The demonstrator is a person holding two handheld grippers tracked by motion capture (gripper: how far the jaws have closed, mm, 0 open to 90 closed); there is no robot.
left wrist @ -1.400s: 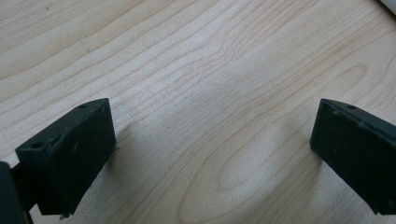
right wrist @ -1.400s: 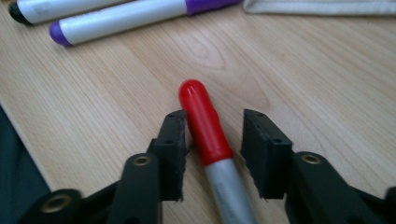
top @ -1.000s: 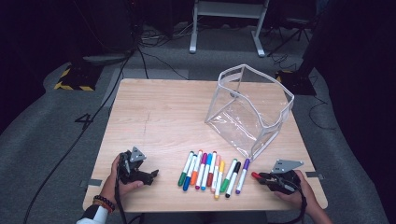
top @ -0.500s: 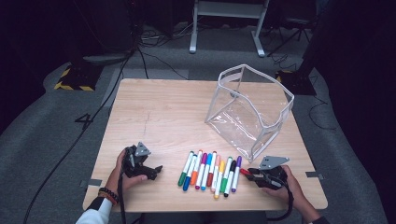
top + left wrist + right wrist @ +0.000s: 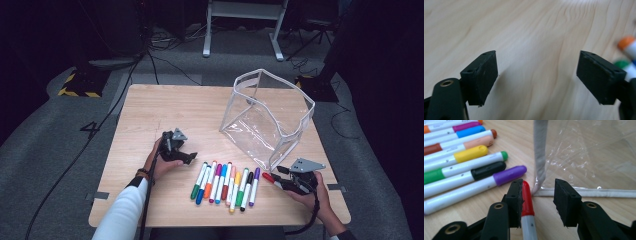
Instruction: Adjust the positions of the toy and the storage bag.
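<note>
A row of several coloured markers (image 5: 225, 182) lies on the wooden table (image 5: 165, 107). To their right, a red-capped marker (image 5: 527, 201) lies between the jaws of my right gripper (image 5: 278, 178). These jaws have just been opening: the cap rests against one pad (image 5: 516, 200) and the other pad stands clear of it. Just beyond stands a clear plastic pouch (image 5: 267, 117), its grey-edged corner (image 5: 539, 165) near the red cap. My left gripper (image 5: 191, 157) sits left of the row. Its jaws have just been closing and hold nothing, with bare wood (image 5: 536, 67) between them.
Orange (image 5: 626, 42) and green (image 5: 621, 63) marker caps show at the right edge of the left gripper view. Around the table lie grey floor, black cables (image 5: 100, 130) and a white metal stand (image 5: 242, 25) at the back.
My left gripper has moved right and away from the person, up to the marker row. The right gripper's jaws have spread apart around the red marker.
</note>
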